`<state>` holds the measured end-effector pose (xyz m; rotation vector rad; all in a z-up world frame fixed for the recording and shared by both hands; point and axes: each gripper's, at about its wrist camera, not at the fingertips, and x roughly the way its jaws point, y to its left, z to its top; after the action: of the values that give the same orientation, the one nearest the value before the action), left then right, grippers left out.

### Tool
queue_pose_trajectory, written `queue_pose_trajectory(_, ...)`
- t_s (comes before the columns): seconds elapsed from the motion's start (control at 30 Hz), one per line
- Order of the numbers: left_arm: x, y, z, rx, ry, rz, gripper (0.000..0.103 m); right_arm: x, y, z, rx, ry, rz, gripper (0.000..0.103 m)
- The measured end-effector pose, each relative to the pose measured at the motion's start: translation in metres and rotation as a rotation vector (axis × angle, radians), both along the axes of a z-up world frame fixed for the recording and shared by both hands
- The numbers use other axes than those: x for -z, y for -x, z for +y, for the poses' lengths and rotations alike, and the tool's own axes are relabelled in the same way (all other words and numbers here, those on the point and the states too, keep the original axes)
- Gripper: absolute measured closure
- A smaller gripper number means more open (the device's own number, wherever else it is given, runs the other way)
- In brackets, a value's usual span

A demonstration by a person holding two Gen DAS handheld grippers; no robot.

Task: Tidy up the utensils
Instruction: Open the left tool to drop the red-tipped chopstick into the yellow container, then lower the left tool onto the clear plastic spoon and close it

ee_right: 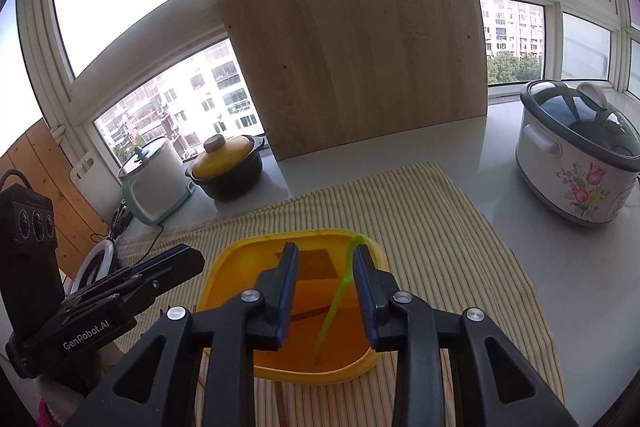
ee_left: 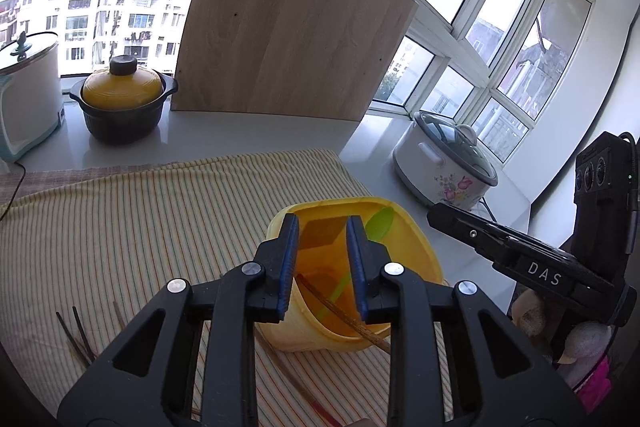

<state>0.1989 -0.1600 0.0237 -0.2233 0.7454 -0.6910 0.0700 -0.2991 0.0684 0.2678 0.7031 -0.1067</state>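
Above the yellow tub (ee_left: 412, 259), both tongs, left (ee_left: 322, 263) and right (ee_right: 325, 291), tilt downward, narrowly parted, gripping nothing.

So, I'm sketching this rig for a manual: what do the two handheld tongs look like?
Both are matte black plastic tongs with blue ribbed pads and silver pivot screws. The left tongs are marked "GenRobot.AI" in white, as the right camera shows; the right tongs are marked "DAS". Each carries a black three-lens box behind, with a black cable.
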Motion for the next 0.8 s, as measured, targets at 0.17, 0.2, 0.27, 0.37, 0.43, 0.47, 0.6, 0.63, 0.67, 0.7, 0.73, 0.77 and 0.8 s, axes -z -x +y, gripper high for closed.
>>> queue_pose_trajectory(0.17, -0.005, 0.010, 0.019, -0.024, 0.015, -0.006, 0.080, -0.001, 0.010, 0.008, -0.016, -0.003, -0.008, 0.074)
queue_pose_trajectory(0.2, -0.006, 0.012, 0.024, -0.029, 0.015, -0.010, 0.080, -0.001, 0.012, 0.010, -0.019, -0.002, -0.009, 0.074)
queue_pose_trajectory(0.27, -0.008, 0.017, 0.033, -0.044, 0.007, -0.023, 0.080, -0.001, 0.017, 0.013, -0.026, -0.002, -0.015, 0.074)
queue_pose_trajectory(0.37, -0.009, 0.027, 0.052, -0.076, -0.009, -0.038, 0.080, -0.004, 0.029, 0.017, -0.037, -0.008, -0.030, 0.074)
queue_pose_trajectory(0.43, -0.008, 0.033, 0.065, -0.100, -0.024, -0.041, 0.080, -0.006, 0.038, 0.020, -0.051, -0.016, -0.044, 0.074)
queue_pose_trajectory(0.47, -0.007, 0.037, 0.073, -0.117, -0.039, -0.041, 0.079, -0.006, 0.043, 0.023, -0.060, -0.018, -0.048, 0.074)
queue_pose_trajectory(0.6, 0.005, 0.054, 0.104, -0.185, -0.081, -0.034, 0.067, 0.000, 0.061, 0.033, -0.097, -0.036, -0.047, 0.074)
queue_pose_trajectory(0.63, 0.010, 0.057, 0.110, -0.200, -0.106, -0.023, 0.067, 0.003, 0.063, 0.035, -0.106, -0.042, -0.041, 0.074)
queue_pose_trajectory(0.67, 0.015, 0.060, 0.117, -0.216, -0.132, -0.010, 0.067, 0.006, 0.066, 0.038, -0.115, -0.045, -0.035, 0.074)
queue_pose_trajectory(0.7, 0.021, 0.064, 0.124, -0.230, -0.148, 0.001, 0.067, 0.010, 0.068, 0.043, -0.127, -0.044, -0.027, 0.074)
queue_pose_trajectory(0.73, 0.027, 0.068, 0.132, -0.242, -0.157, 0.012, 0.067, 0.014, 0.070, 0.047, -0.138, -0.040, -0.018, 0.074)
queue_pose_trajectory(0.77, 0.033, 0.071, 0.138, -0.251, -0.165, 0.027, 0.067, 0.018, 0.071, 0.052, -0.152, -0.033, -0.008, 0.074)
queue_pose_trajectory(0.8, 0.039, 0.073, 0.146, -0.260, -0.174, 0.048, 0.067, 0.022, 0.072, 0.058, -0.171, -0.023, 0.002, 0.074)
